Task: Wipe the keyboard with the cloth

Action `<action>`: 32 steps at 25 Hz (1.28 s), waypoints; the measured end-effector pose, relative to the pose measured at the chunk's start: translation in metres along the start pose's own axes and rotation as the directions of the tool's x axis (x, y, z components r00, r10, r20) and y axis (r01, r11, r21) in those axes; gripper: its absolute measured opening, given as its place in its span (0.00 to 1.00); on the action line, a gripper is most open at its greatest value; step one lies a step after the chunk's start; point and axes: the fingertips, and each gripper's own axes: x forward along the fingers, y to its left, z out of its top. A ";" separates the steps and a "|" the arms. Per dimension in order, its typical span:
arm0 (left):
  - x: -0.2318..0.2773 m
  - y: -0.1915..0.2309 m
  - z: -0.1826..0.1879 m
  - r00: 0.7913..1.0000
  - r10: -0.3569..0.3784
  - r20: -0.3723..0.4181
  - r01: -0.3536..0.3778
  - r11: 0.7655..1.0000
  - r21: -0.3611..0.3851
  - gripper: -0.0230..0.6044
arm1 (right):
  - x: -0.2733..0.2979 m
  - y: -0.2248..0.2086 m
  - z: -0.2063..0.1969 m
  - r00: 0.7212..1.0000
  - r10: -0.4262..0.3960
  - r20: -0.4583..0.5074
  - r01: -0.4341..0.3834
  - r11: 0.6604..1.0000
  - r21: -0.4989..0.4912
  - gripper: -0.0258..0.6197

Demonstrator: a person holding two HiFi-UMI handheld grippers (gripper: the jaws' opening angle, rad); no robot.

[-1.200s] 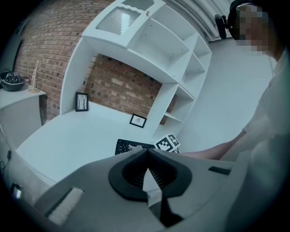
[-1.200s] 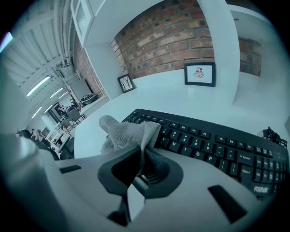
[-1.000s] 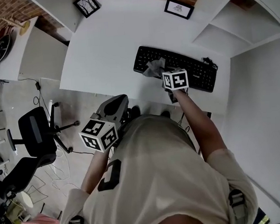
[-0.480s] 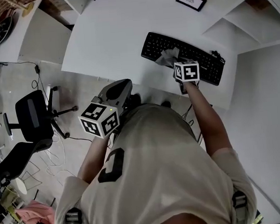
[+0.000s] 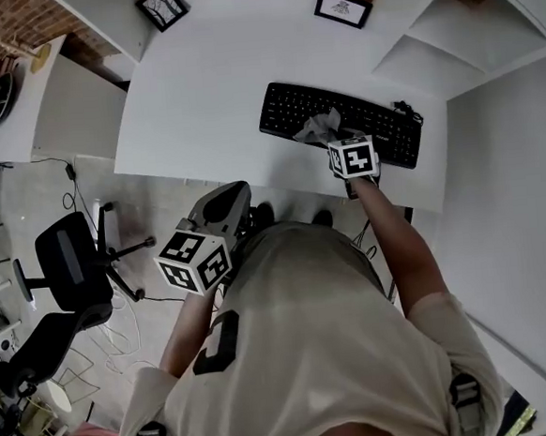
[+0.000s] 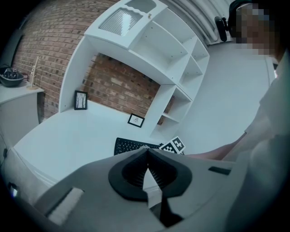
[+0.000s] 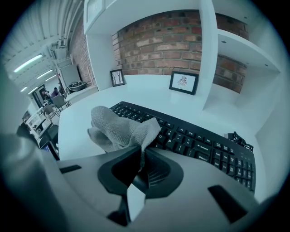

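head view: the black keyboard (image 5: 379,124) lies on the white worktop (image 5: 206,86). the right gripper (image 5: 335,142) is at the keyboard's near edge, about its middle, with the grey cloth (image 5: 318,126) bunched over the keys just ahead of it. the left gripper (image 5: 226,195) hangs off the worktop, well apart from the keyboard, to its left.

left gripper view: jaws closed together, nothing between them.

right gripper view: jaws clamped on an edge of the cloth, the rest crumpled over the keyboard's left half.
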 end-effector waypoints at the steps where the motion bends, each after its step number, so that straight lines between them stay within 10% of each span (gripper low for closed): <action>1: 0.002 -0.001 0.001 1.000 -0.006 -0.004 0.006 1.000 0.007 0.04 | -0.001 -0.002 -0.001 1.000 -0.006 0.002 0.006 1.000 0.001 0.06; 32: 0.049 -0.043 0.004 0.986 -0.133 -0.099 0.143 0.984 0.104 0.04 | -0.052 -0.066 -0.050 0.973 -0.231 0.001 0.225 0.948 -0.225 0.06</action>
